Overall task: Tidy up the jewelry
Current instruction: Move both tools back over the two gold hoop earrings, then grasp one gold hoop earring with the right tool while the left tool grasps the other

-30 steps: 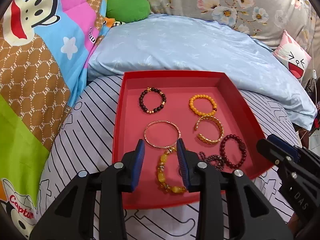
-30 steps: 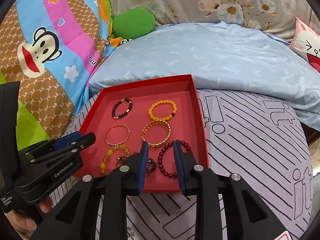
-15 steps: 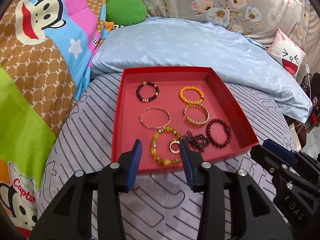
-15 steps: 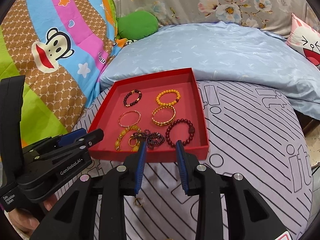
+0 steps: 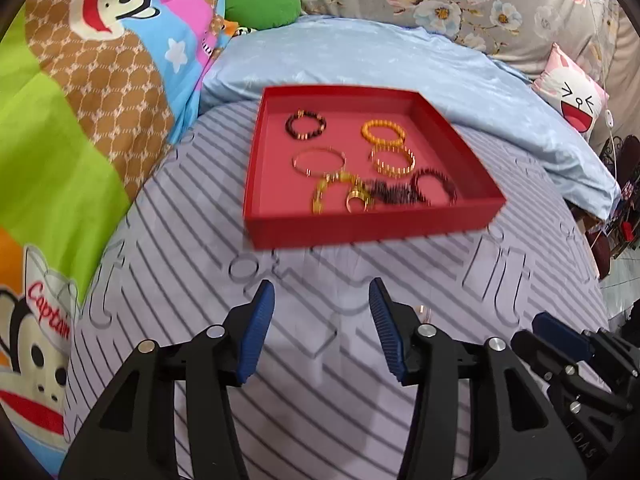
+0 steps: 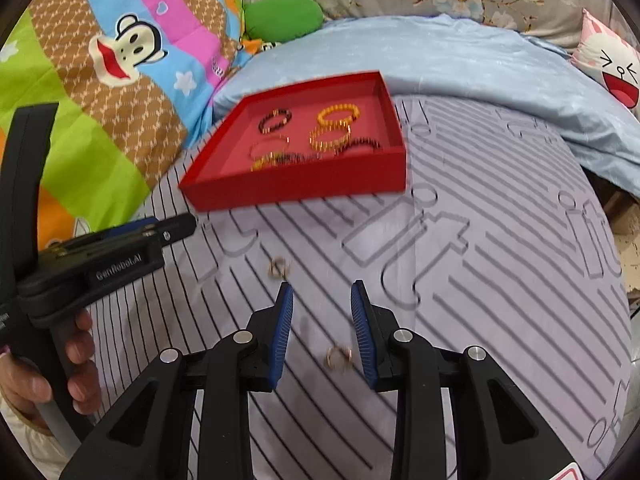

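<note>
A red tray sits on the striped bedspread and holds several bracelets, among them an orange bead bracelet and a dark bead bracelet. Two small gold rings lie loose on the spread: one ring in front of the tray, another ring between my right gripper's fingers. My right gripper is open and empty over it. My left gripper is open and empty, well short of the tray; it also shows in the right wrist view.
A light blue quilt lies behind the tray. A cartoon monkey blanket rises on the left, with a green cushion at the back. A pink face pillow is at the right. The bed edge drops off at the right.
Both grippers have pulled back from the tray toward me, so the tray looks smaller and farther. The two loose rings have come into the right wrist view.
</note>
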The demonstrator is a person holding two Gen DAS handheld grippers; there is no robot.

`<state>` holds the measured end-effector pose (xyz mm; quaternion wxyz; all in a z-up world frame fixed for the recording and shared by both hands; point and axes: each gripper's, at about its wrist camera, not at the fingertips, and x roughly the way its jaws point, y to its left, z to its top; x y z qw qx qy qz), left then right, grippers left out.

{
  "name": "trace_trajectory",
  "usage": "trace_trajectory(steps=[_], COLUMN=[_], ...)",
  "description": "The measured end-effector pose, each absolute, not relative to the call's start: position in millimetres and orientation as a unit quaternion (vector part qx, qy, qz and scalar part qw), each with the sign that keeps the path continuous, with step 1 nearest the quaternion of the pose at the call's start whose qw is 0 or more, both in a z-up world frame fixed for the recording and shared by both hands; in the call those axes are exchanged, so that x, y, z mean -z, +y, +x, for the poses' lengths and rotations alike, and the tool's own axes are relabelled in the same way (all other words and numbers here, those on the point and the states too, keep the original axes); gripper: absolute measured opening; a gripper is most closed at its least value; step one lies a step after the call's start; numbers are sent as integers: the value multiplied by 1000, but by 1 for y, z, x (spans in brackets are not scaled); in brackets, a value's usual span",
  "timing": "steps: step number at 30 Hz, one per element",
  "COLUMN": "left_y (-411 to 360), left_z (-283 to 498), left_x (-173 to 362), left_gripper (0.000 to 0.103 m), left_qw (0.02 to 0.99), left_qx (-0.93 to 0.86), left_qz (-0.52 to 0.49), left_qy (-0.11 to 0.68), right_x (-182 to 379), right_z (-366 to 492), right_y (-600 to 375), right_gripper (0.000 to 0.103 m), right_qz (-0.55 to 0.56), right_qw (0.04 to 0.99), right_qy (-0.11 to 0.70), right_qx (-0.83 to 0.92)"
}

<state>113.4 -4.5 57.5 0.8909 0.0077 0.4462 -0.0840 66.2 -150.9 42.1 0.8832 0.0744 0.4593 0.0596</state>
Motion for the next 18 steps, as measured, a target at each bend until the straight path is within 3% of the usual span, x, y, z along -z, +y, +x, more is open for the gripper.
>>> trace_trajectory(steps=[18], left_y=[10], left_z=[69], left_x=[-20], left_gripper=[48], left_qw=[872], left_qx=[77], left_qz=[9], left_qy=[483], right_x=[-2], right_z=[49], right_y=[-147], right_gripper=[28], right_qz=[46], right_qw=[872], right_qy=[486], right_qx=[-41])
